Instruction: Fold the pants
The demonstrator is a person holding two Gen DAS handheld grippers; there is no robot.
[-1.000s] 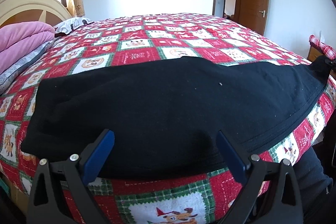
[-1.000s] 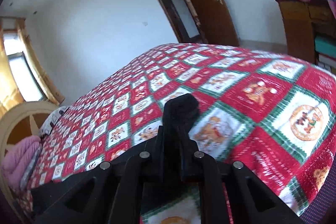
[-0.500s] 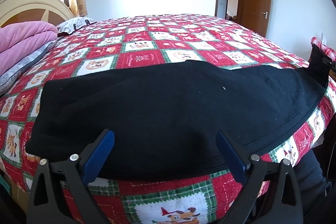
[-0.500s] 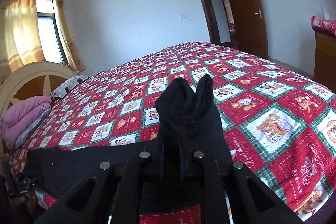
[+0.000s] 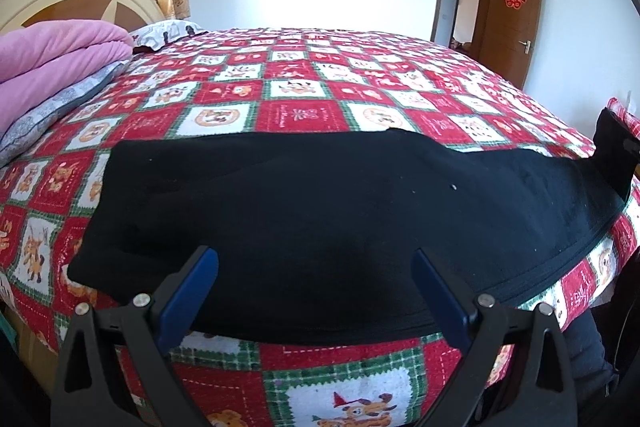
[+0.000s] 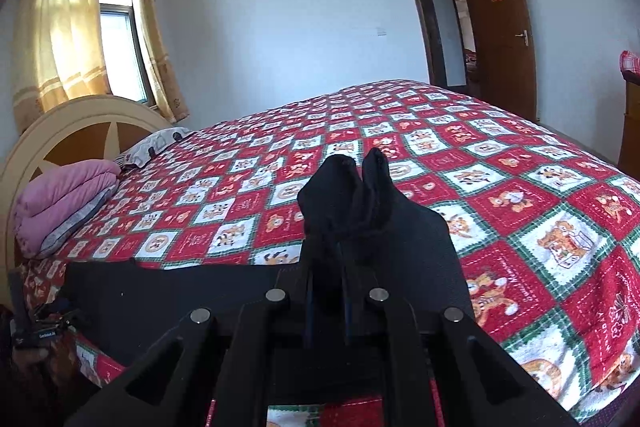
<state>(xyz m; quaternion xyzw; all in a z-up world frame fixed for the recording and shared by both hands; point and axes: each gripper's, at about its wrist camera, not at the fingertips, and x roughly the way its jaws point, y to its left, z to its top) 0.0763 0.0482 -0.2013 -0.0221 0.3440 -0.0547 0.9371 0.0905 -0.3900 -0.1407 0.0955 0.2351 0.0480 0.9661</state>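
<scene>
Gripping one end of the black pants (image 6: 348,195), our right gripper (image 6: 326,267) has its jaws narrowed on a bunched tuft of fabric that pokes up just beyond the fingertips. Our left gripper (image 5: 316,267) hangs spread wide and empty, the garment lying flat just ahead of its blue pads (image 5: 188,295), apart from them. We judge the end-to-end fold is just starting: next we would carry the pinched end across toward the far end beside the left gripper, keeping the edges aligned. Beneath everything lies a red checked bedspread (image 5: 304,115). Ahead and to the left sit a pink quilt (image 5: 52,55), headboard (image 6: 80,131) and curtained window (image 6: 120,39); a brown door (image 6: 500,27) stands ahead to the right.
</scene>
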